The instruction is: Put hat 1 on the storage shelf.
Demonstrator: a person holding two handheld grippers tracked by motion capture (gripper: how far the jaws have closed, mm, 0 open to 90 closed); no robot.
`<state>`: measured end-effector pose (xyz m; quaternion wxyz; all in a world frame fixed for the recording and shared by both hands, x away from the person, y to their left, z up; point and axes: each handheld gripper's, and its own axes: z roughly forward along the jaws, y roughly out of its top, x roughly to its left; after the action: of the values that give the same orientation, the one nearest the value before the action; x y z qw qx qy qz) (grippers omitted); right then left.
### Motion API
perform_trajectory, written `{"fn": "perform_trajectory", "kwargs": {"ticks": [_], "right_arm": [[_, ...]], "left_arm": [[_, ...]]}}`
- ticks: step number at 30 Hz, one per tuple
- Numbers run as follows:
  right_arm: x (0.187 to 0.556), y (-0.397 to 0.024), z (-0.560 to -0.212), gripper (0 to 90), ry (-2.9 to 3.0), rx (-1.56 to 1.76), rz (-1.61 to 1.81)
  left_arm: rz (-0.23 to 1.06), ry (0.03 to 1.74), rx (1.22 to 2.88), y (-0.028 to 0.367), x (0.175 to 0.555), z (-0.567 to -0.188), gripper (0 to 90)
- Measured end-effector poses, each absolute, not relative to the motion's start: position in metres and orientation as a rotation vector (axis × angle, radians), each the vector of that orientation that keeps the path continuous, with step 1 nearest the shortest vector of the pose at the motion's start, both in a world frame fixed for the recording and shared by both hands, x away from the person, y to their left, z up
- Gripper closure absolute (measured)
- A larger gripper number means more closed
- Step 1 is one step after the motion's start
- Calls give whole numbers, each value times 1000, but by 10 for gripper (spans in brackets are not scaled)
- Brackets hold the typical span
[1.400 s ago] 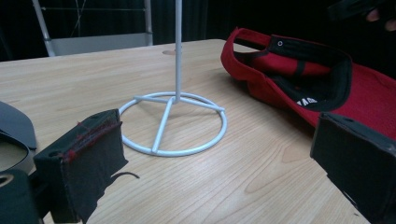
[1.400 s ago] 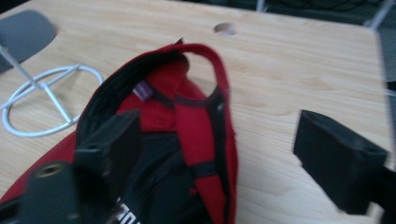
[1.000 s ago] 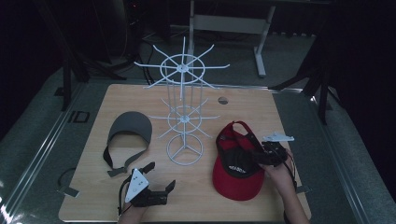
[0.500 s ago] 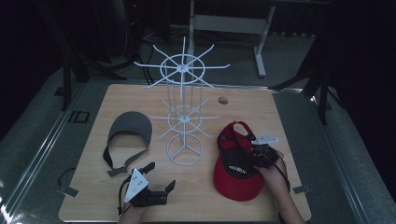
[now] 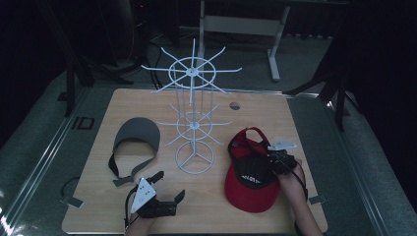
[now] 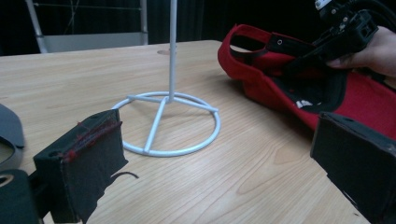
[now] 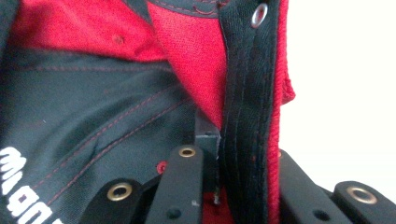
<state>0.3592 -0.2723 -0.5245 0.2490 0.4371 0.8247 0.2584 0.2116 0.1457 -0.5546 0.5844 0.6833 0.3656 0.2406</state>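
Dark room surrounds a wooden table [image 5: 123,101], where a white wire rack [image 5: 193,123] stands in the middle. On its right side lies the red cap [image 5: 248,179], upside down, its long axis running from near to far; the brim points to the near edge, the back strap to the far side. The right gripper [image 5: 272,160] has just been closing its jaws and now clamps the cap's black-edged rim. The left gripper [image 5: 168,186] rests near the front edge with jaws apart, holding nothing. A grey visor [image 5: 137,133] lies left of the rack.
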Motion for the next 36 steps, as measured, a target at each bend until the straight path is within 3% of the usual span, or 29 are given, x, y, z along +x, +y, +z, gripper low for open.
{"fn": "perform_trajectory", "kwargs": {"ticks": [23, 30, 34, 36], "right_arm": [[325, -282, -438, 858, 2087, 1154, 971], [308, -283, -410, 858, 2035, 1136, 1065], [300, -284, -395, 858, 2016, 1111, 1103], [295, -283, -387, 858, 2004, 1099, 1116]], "left_arm": [[609, 891, 1655, 145, 211, -554, 37], [538, 892, 1668, 141, 209, -547, 45], [423, 857, 1692, 140, 208, -541, 45], [456, 843, 1711, 138, 204, -538, 44]]}}
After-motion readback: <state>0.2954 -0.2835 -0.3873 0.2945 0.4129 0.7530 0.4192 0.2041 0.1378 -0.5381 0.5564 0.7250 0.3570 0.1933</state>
